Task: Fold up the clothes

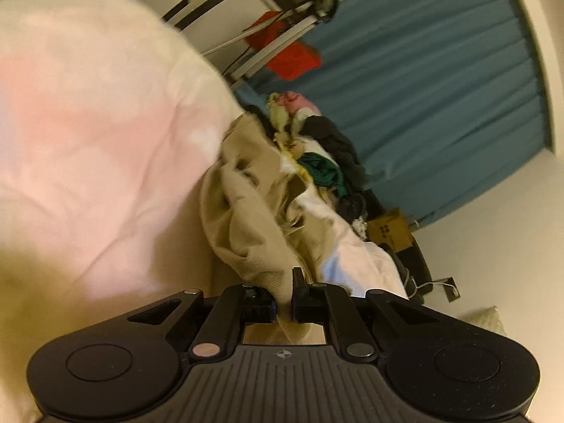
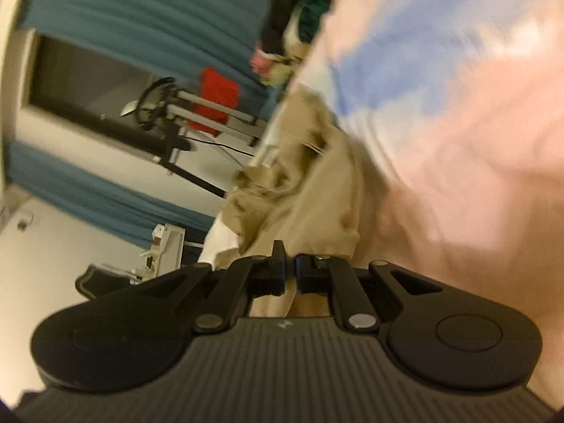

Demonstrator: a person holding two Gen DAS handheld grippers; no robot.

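Beige garment (image 1: 246, 218) stretched between tools

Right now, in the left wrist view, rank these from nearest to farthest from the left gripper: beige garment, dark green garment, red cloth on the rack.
1. Beige garment, pinched in the left gripper.
2. Dark green garment, mid-pile, right of centre.
3. Red cloth, hanging on the rack behind the pile.

We are in a home, likely a bedroom or laundry corner: teal curtains (image 1: 440, 81) hang along the far wall, a metal drying rack (image 1: 282, 35) holds red garments (image 1: 294, 60), and a heap of mixed clothes (image 1: 317, 162) sprawls over pale bedding (image 1: 88, 123).
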